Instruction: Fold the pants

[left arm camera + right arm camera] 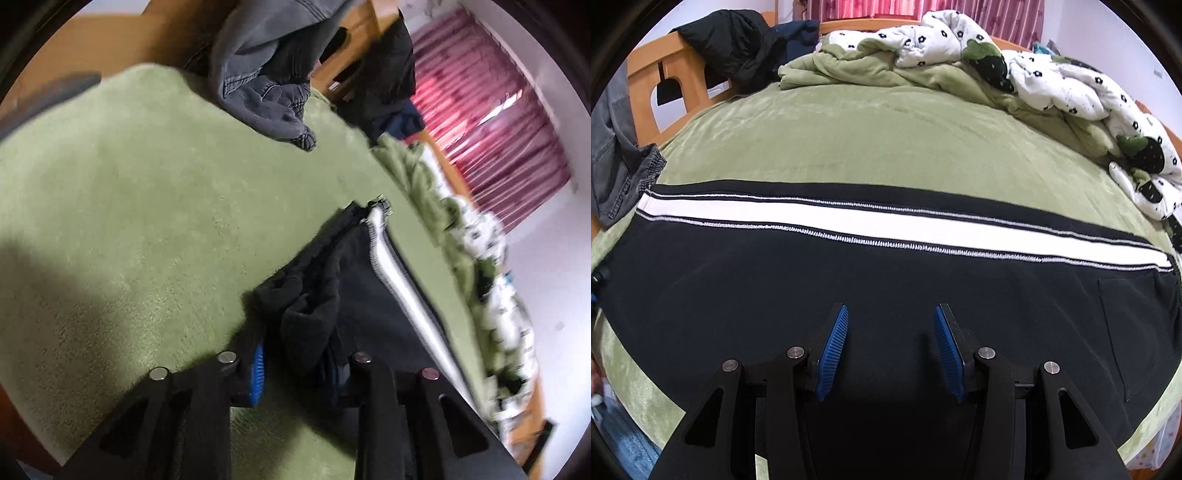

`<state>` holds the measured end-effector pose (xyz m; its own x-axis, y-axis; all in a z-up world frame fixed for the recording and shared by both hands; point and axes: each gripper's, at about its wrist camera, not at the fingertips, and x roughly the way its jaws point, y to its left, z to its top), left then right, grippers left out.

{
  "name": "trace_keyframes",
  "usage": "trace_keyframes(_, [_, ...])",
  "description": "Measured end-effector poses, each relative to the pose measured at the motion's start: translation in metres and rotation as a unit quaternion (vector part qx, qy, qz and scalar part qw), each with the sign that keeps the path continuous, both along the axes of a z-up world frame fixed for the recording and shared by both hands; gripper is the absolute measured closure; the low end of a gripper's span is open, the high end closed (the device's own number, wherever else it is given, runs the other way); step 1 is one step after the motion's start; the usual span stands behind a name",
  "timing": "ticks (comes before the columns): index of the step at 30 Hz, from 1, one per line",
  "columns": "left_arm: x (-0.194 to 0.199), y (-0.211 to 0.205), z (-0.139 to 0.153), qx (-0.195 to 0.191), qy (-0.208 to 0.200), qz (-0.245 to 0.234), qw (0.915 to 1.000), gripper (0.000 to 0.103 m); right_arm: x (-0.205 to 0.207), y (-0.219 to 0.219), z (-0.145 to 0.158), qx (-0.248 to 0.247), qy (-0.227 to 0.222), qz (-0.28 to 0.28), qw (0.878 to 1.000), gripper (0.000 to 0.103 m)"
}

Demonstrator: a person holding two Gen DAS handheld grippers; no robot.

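Black pants (849, 273) with a white side stripe (849, 218) lie flat across the green bed cover (868, 140). My right gripper (892, 350) hovers over the black cloth near the bed's front edge. It is open, with nothing between its blue pads (833, 350). In the left wrist view the end of the pants (369, 295) is bunched up at my left gripper (297, 373). A wad of the black fabric sits between its jaws, which are shut on it. One blue pad (258, 373) shows and the cloth hides the other.
Grey jeans (266, 74) hang over the wooden bed frame (646, 74) at the left end. A black jacket (731, 44) lies on the frame too. A rumpled white and green quilt (1052, 81) is heaped along the far side. Red curtains (491, 122) hang behind.
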<state>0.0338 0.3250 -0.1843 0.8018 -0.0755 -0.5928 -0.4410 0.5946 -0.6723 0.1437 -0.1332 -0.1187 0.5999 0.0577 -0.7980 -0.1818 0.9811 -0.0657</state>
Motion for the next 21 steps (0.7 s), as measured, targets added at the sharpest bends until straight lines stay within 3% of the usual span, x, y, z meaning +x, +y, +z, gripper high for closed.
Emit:
trace_keyframes(2, [-0.001, 0.006, -0.002, -0.027, -0.008, -0.003, 0.9996, 0.073, -0.001, 0.001, -0.001, 0.001, 0.001, 0.000, 1.000, 0.055])
trace_keyframes(4, [-0.001, 0.006, -0.003, -0.028, -0.005, 0.005, 0.9996, 0.072, -0.002, 0.001, 0.000, 0.002, -0.001, 0.002, 1.000, 0.055])
trace_keyframes(9, [0.014, -0.008, 0.008, 0.028, 0.030, 0.016, 0.9990, 0.071, -0.003, 0.004, 0.000, 0.011, 0.006, 0.004, 1.000, 0.055])
trace_keyframes(11, [0.017, -0.011, 0.019, 0.051, 0.033, 0.009, 0.9981, 0.079, -0.006, 0.003, 0.004, 0.013, 0.000, 0.005, 1.000, 0.055])
trace_keyframes(15, [0.021, -0.034, 0.056, 0.143, 0.034, 0.001, 0.9892, 0.081, -0.014, -0.008, 0.021, 0.038, -0.016, -0.006, 0.999, 0.055])
trace_keyframes(18, [0.027, -0.066, 0.094, 0.216, 0.017, -0.019, 0.9761, 0.081, -0.019, -0.025, 0.032, 0.071, -0.022, -0.019, 0.997, 0.055])
trace_keyframes(21, [0.036, -0.107, 0.133, 0.268, -0.010, -0.055, 0.9618, 0.081, -0.028, -0.046, 0.042, 0.067, -0.043, -0.034, 0.996, 0.055])
